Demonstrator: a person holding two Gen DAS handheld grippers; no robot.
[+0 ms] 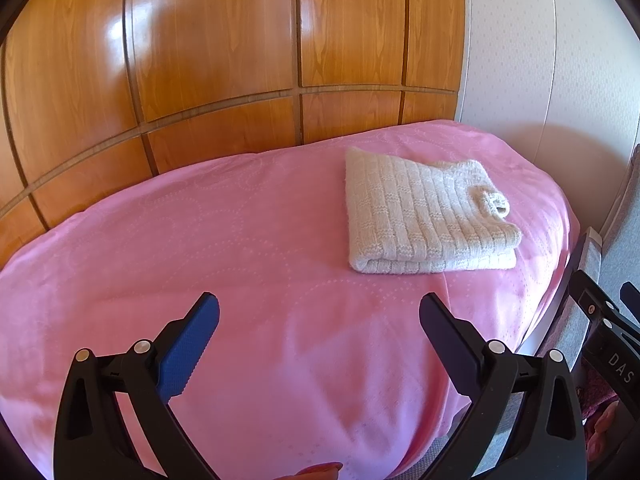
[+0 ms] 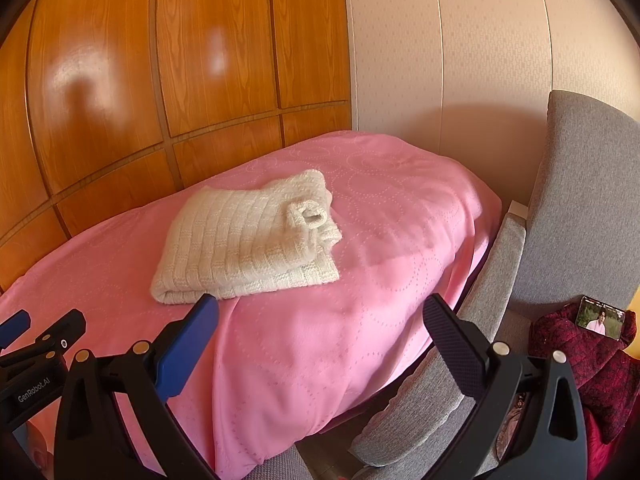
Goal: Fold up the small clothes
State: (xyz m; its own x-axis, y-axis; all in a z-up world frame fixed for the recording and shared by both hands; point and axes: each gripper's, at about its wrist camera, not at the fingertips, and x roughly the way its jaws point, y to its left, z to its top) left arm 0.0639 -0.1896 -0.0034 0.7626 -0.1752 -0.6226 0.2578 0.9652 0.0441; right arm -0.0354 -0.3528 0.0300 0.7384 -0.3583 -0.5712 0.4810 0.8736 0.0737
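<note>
Left tool [image 1: 319, 308] and right tool [image 2: 320, 310], both spread wide and empty, hang clear of the folded cream sweater [image 1: 426, 220] on the pink bed [image 1: 240, 264]; folding appears complete, so only withdrawal seems needed.

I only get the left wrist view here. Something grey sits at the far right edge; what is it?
Observer: A grey armchair beside the pink-covered table.
Operator: Anything on it?
Observer: A dark red garment on the seat, with a phone propped on top, its screen lit.
Operator: Is the right hand-held gripper holding the white sweater?
Observer: No. The right hand-held gripper is open and empty; the white sweater lies folded beyond it.
</note>
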